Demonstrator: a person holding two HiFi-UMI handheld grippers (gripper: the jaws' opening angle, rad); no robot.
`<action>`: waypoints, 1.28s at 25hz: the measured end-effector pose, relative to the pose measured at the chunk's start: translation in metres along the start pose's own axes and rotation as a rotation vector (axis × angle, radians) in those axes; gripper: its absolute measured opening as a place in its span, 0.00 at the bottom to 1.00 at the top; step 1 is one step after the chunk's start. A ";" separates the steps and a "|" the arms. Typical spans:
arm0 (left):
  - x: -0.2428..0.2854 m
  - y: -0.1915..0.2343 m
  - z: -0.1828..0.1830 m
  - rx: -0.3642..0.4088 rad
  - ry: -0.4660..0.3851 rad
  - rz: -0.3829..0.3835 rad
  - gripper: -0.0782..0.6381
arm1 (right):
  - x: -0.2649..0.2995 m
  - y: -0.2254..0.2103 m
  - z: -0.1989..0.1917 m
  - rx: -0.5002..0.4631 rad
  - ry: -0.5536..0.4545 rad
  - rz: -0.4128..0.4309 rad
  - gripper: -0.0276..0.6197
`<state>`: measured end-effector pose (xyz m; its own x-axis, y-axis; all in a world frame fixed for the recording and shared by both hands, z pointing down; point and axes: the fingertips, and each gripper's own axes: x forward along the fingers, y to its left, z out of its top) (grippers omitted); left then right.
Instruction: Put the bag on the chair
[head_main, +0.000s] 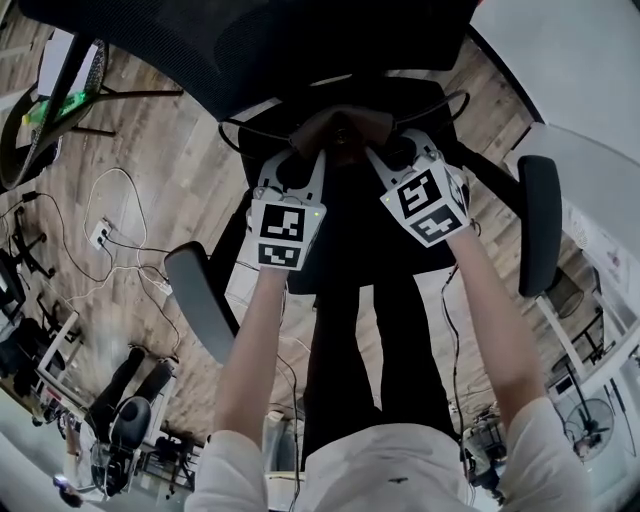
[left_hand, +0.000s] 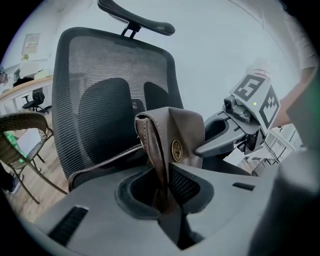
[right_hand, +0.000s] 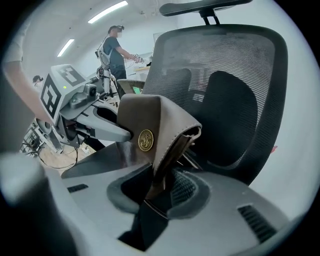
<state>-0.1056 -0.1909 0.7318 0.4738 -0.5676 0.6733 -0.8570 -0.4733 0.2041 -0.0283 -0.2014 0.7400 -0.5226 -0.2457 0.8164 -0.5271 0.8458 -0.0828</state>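
A brown leather bag (head_main: 340, 130) with a round brass emblem hangs between my two grippers, just above the seat (head_main: 350, 240) of a black mesh office chair. My left gripper (head_main: 298, 160) is shut on the bag's left edge; in the left gripper view the leather (left_hand: 167, 135) is pinched upright in the jaws (left_hand: 162, 192). On the other edge my right gripper (head_main: 388, 152) is shut too, with the folded leather (right_hand: 155, 125) clamped in its jaws (right_hand: 156, 190). The chair's backrest (left_hand: 95, 100) (right_hand: 225, 85) stands directly behind the bag.
Chair armrests stick out at the left (head_main: 200, 300) and right (head_main: 540, 225). Cables and a power strip (head_main: 100, 235) lie on the wooden floor. A wicker chair (left_hand: 20, 130) stands at the left. A person (right_hand: 114, 47) stands far back. My legs (head_main: 370, 340) are under the seat's front edge.
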 end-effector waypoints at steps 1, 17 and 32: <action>0.003 0.003 0.001 0.004 -0.002 0.003 0.18 | 0.003 -0.003 0.001 -0.008 -0.001 -0.007 0.19; 0.035 0.031 0.011 0.203 -0.022 0.065 0.18 | 0.032 -0.034 0.019 -0.170 -0.020 -0.111 0.17; 0.062 0.038 -0.003 0.298 0.025 0.074 0.20 | 0.054 -0.048 0.007 -0.238 0.018 -0.150 0.17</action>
<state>-0.1094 -0.2421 0.7835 0.4043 -0.5929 0.6964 -0.7897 -0.6105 -0.0613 -0.0361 -0.2583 0.7838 -0.4372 -0.3700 0.8197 -0.4241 0.8886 0.1749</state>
